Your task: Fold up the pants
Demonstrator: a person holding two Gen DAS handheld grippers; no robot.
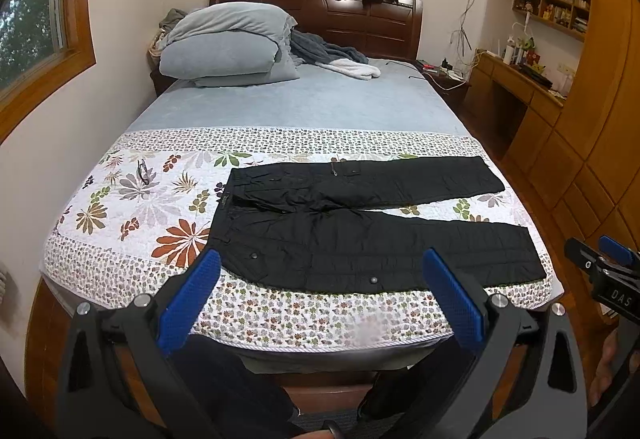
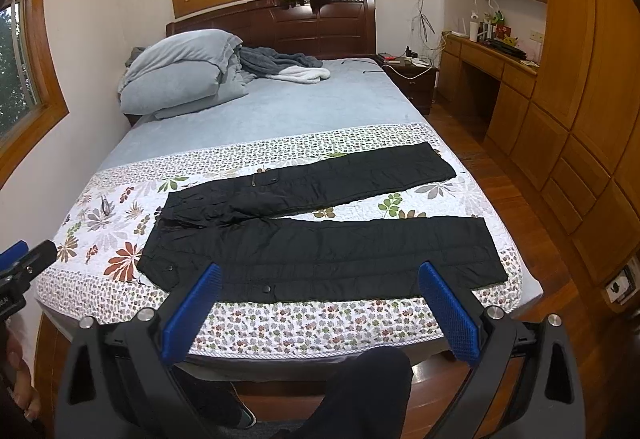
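Black pants (image 1: 360,223) lie flat on the floral quilt (image 1: 132,207) at the foot of the bed, waistband to the left, both legs spread apart and pointing right. They also show in the right wrist view (image 2: 320,239). My left gripper (image 1: 322,263) is open and empty, held in front of the bed's foot edge, short of the pants. My right gripper (image 2: 320,275) is open and empty, also before the near edge. The right gripper shows at the far right of the left wrist view (image 1: 600,263); the left one shows at the left edge of the right wrist view (image 2: 24,259).
Folded grey bedding (image 1: 228,47) and a dark blanket (image 1: 332,55) lie at the headboard end. Glasses (image 1: 143,171) lie on the quilt left of the pants. A nightstand (image 1: 444,79), desk (image 1: 520,87) and wooden cabinets (image 1: 592,159) stand to the right. My legs are below the bed edge.
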